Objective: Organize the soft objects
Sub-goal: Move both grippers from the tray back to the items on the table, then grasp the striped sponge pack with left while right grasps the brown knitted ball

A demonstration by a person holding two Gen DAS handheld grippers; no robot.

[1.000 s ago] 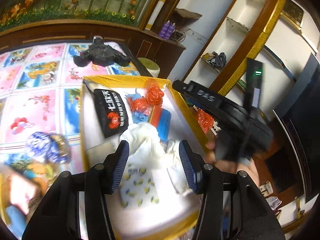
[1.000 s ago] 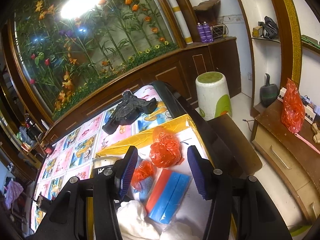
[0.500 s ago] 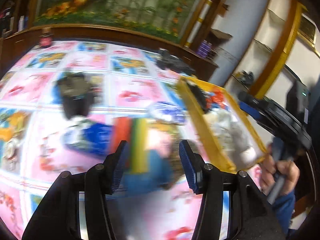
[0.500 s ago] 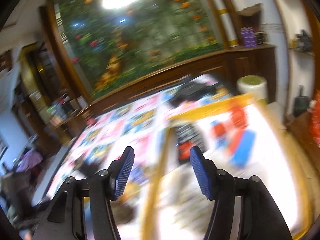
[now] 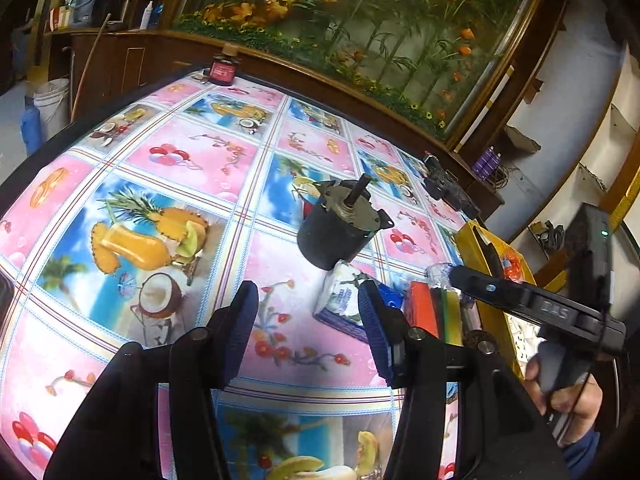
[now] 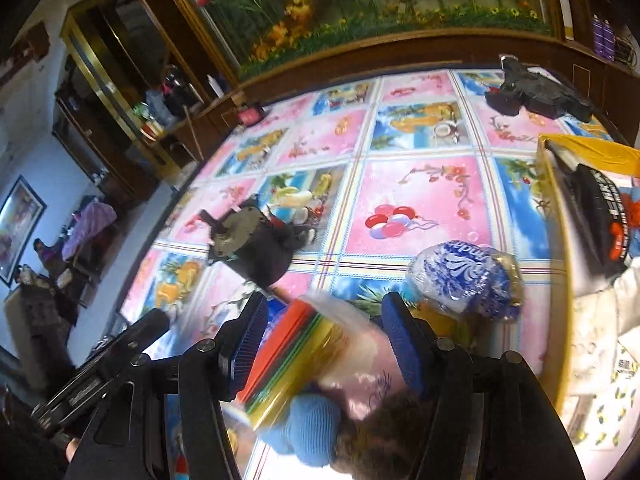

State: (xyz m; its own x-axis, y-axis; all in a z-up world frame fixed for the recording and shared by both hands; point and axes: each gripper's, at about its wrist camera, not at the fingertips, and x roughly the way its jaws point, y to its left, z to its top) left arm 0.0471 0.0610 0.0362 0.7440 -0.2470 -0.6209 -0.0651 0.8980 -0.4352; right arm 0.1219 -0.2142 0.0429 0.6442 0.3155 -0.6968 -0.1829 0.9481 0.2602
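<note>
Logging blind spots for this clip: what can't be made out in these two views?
- Right wrist view: the colourful sponge pack is motion-blurred; contact with the right gripper is unclear.
- Same view: the yellow tray is cut by the right edge.
- Left wrist view: the left gripper finger hides part of the tissue pack.

Sponge pack (image 6: 296, 356): blurring between right gripper (image 6: 326, 344) jaws. Yellow box (image 6: 560, 240): running off right edge, contents partly hidden.

Both wrist views look steeply down, sharing the motor (image 5: 340, 228).
</note>
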